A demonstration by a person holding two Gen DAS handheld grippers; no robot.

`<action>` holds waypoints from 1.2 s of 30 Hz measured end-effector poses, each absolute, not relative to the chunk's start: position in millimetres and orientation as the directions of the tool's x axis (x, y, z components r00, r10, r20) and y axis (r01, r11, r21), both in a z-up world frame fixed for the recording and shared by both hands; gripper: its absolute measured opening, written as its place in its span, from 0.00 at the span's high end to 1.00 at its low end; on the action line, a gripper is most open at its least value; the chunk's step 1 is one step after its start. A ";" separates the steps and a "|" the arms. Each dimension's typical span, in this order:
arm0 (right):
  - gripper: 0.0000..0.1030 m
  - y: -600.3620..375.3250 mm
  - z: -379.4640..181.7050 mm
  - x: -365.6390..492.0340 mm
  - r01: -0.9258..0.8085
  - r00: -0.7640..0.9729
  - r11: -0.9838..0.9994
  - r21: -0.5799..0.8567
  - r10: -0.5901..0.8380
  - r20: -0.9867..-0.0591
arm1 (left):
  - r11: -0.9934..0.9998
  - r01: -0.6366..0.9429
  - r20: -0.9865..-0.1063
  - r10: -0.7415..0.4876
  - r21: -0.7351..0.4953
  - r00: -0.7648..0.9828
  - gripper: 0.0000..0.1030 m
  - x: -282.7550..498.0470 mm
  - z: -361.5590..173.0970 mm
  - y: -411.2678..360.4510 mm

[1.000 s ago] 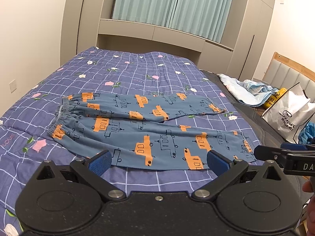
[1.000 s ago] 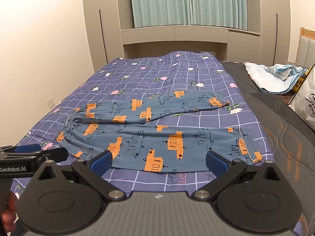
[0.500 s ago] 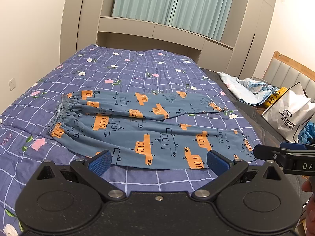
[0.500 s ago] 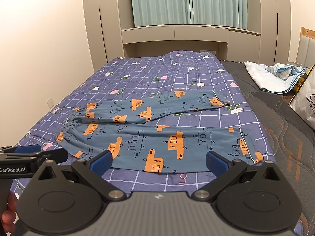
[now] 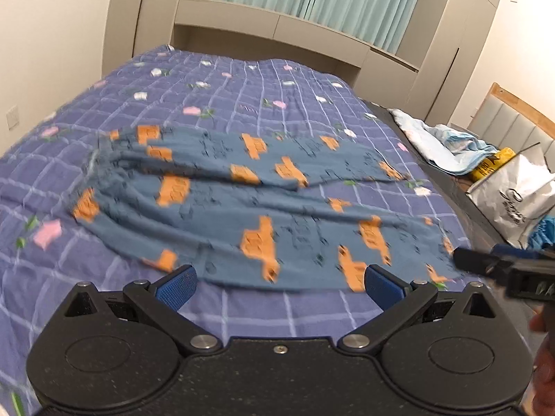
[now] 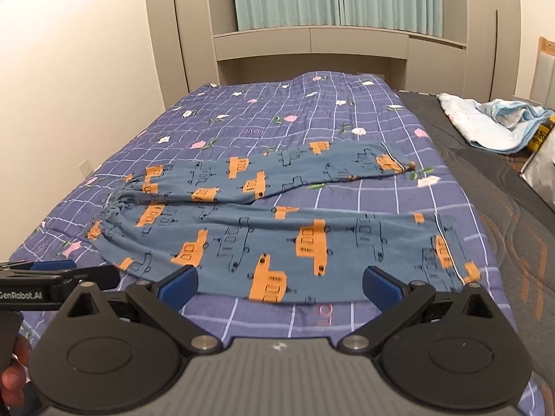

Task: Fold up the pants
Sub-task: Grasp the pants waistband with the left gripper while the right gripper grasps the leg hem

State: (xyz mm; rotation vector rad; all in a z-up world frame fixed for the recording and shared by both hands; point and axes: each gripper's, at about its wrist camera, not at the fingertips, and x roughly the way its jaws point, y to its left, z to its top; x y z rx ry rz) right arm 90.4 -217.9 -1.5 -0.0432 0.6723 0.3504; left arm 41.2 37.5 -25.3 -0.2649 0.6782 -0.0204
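The pants (image 6: 277, 228), blue with orange vehicle prints, lie spread flat on the checked quilt (image 6: 312, 111) of the bed, waistband (image 6: 114, 204) toward the wall side and both legs running away from it toward the dark bare mattress strip (image 6: 513, 208). The two legs part slightly, with quilt showing between them near the cuffs.

The left tool (image 5: 279, 282) hangs released, its blue pads wide apart, just short of the pants' near hem and touching nothing. The right tool (image 6: 279, 284) is likewise released and empty, beside the same hem.

A white shopping bag (image 5: 513, 197) stands beyond the pants' cuff end; what it holds cannot be made out. A crumpled light-blue cloth (image 6: 492, 121) lies on the mattress strip, well apart from the pants. Beyond the far leg the quilt lies open.
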 end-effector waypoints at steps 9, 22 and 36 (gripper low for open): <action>0.00 -198.4 7.9 199.0 -0.555 0.684 0.830 0.055 0.493 -0.537 | 0.933 -0.036 -0.591 -0.196 -0.357 0.782 0.00 154.4 -26.8 134.8; 0.02 -77.1 -27.4 410.0 -0.826 0.457 0.556 -0.092 0.566 -0.687 | 0.997 0.038 -0.769 -0.070 -0.060 0.636 0.13 345.7 -70.4 294.1; 0.65 -16.5 -85.4 544.3 -0.961 0.103 0.275 0.029 0.454 -0.885 | 0.977 0.177 -0.847 -0.194 -0.121 0.494 0.72 391.5 -96.8 308.2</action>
